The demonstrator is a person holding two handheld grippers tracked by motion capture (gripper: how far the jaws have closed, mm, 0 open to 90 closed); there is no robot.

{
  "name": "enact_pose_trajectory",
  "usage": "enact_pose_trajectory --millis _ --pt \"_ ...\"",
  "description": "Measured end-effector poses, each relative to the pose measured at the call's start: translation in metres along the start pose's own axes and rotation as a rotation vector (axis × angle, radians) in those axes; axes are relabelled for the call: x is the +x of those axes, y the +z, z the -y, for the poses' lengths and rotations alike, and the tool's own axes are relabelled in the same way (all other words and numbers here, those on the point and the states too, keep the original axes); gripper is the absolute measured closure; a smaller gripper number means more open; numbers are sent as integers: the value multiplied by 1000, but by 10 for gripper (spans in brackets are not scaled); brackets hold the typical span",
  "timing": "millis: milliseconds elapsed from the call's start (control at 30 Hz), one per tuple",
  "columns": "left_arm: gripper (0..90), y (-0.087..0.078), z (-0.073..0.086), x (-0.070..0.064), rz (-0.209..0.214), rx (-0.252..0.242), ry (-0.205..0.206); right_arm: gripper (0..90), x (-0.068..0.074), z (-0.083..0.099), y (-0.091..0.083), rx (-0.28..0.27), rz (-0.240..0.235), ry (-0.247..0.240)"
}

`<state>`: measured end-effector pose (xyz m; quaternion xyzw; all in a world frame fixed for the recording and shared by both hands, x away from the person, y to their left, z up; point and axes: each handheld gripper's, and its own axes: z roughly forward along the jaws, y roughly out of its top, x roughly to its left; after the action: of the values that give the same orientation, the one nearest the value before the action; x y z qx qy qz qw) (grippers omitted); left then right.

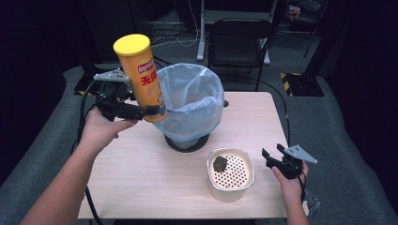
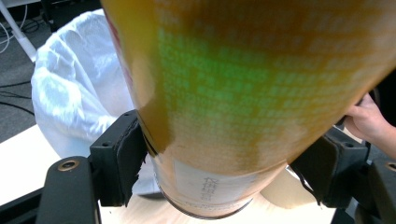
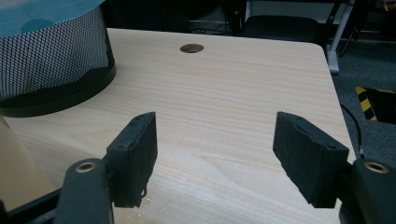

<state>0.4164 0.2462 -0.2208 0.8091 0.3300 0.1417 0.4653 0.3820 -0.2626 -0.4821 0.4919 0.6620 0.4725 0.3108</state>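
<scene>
Fingers of the left gripper (image 1: 152, 111) are squeezing the chip can (image 1: 140, 77) near its bottom, yellow lid pointing to twelve o'clock. Its target, the lined bin (image 1: 191, 101), is sitting just beside it at three o'clock. Farther off, the right gripper (image 1: 271, 156) is resting open and empty.

My left gripper (image 1: 149, 111) is raised at ten o'clock, jaws clamped, forearm stretched forward. My right gripper (image 1: 271, 158) sits low at four o'clock, jaws spread wide, wrist straight.
</scene>
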Motion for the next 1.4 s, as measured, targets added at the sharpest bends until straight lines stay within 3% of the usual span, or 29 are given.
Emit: enact_pose_trajectory --millis 333,667,800,1000,1067,1200,1267,1400 --pt "239 32 -27 4 -2 -1 -22 308 1 0 2 -10 -13 25" --pt "239 70 -44 8 -40 -5 -47 317 1 0 3 -18 -6 21" --pt "239 83 -47 14 -51 -16 -64 317 2 1 4 -16 -12 16" --pt "238 103 -47 20 -84 19 -61 317 4 1 6 -14 -22 12" --pt "237 109 -46 23 -73 32 -90 317 4 1 6 -13 -23 8" --pt "227 117 -44 26 -110 52 -93 317 5 1 7 -10 -30 -1" --pt "107 118 -43 28 -128 67 -122 317 5 1 7 -10 -32 1" --pt "87 109 -36 34 -153 52 -138 317 5 1 6 -11 -36 1"
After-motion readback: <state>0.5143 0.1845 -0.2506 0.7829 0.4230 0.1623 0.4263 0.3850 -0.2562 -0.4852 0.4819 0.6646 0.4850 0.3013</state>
